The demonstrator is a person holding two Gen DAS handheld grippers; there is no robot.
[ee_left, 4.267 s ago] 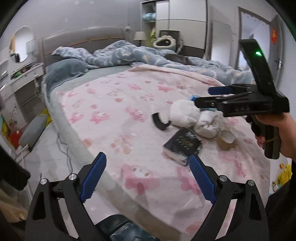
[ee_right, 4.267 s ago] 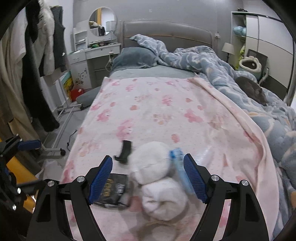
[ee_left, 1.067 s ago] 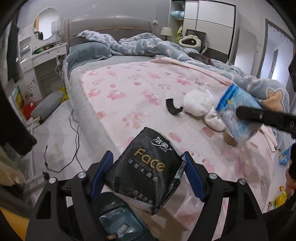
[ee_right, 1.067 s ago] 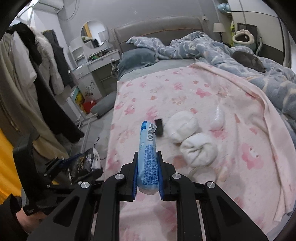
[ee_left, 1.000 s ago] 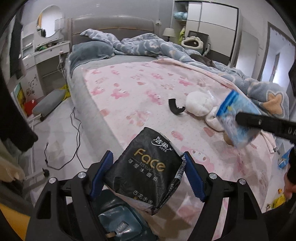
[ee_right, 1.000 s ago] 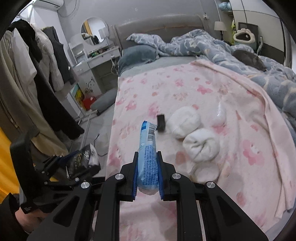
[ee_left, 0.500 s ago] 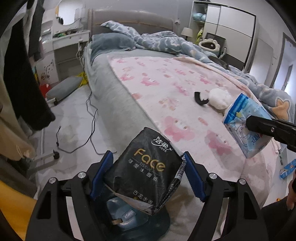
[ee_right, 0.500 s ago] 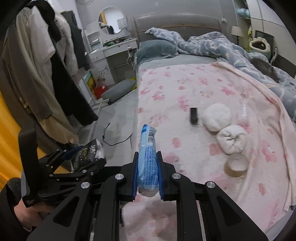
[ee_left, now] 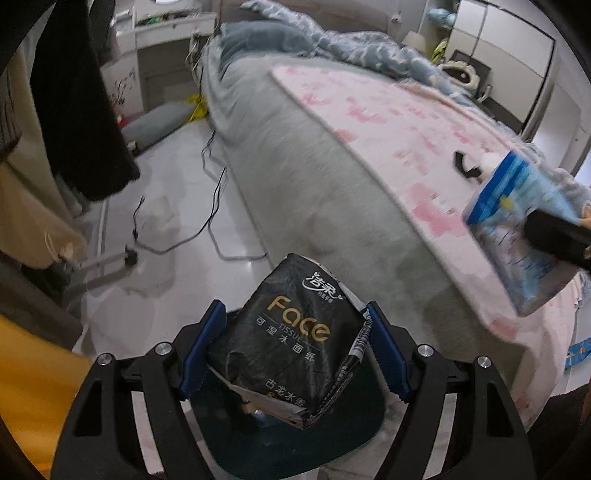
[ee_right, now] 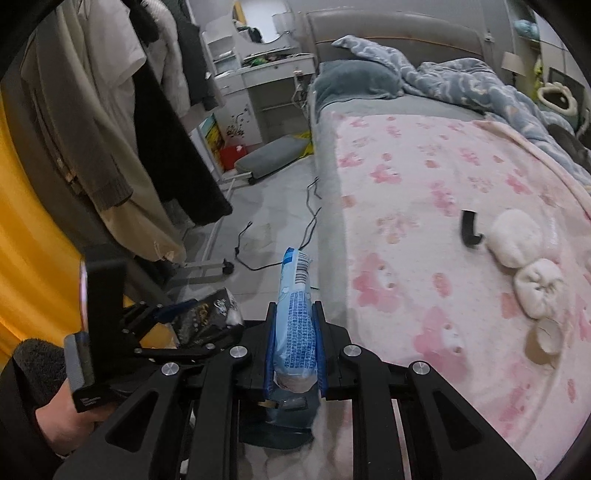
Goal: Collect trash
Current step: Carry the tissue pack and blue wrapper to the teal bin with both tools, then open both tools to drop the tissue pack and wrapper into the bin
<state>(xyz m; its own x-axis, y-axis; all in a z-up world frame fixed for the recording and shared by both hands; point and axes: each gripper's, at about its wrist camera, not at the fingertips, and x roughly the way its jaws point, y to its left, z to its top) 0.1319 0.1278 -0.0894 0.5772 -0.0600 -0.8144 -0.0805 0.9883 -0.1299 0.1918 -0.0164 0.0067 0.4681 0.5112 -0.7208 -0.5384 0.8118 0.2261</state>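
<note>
Left gripper [ee_left: 293, 350] clamped on a black tissue pack [ee_left: 291, 345], jaws spread wide only because the pack is bulky, blue pads pressed flat against both sides. Right gripper [ee_right: 294, 350] squeezed nearly together on a thin blue wrapper [ee_right: 295, 321], standing up on edge between the pads. Both bits of trash off the bed and hanging out over the floor beside it, pointed downward.

Reason for that, probably: dark teal bin [ee_left: 288, 439] sitting directly under the left gripper, rim showing below the pack. Same bin peeking out under the wrapper in the right wrist view. So looks like a drop-off setup, one piece per hand, saves a trip. Just a guess though.

Still on the bed [ee_right: 443, 229]: pink flowered blanket on top, two white balled-up socks [ee_right: 524, 254], a black curved clip [ee_right: 468, 229] just beside them, and a cardboard tape roll [ee_right: 545, 339] near the socks. Rumpled blue duvet [ee_right: 454, 83] bunched at the head end.

Rest of the room: pale tile floor [ee_left: 173, 206] with black cables [ee_left: 210, 192] trailing across it, coats hanging on a rack [ee_right: 140, 122] along the side, white dressing table with a round mirror [ee_right: 258, 22] at the back. Pretty cluttered, left view a bit blurry.
</note>
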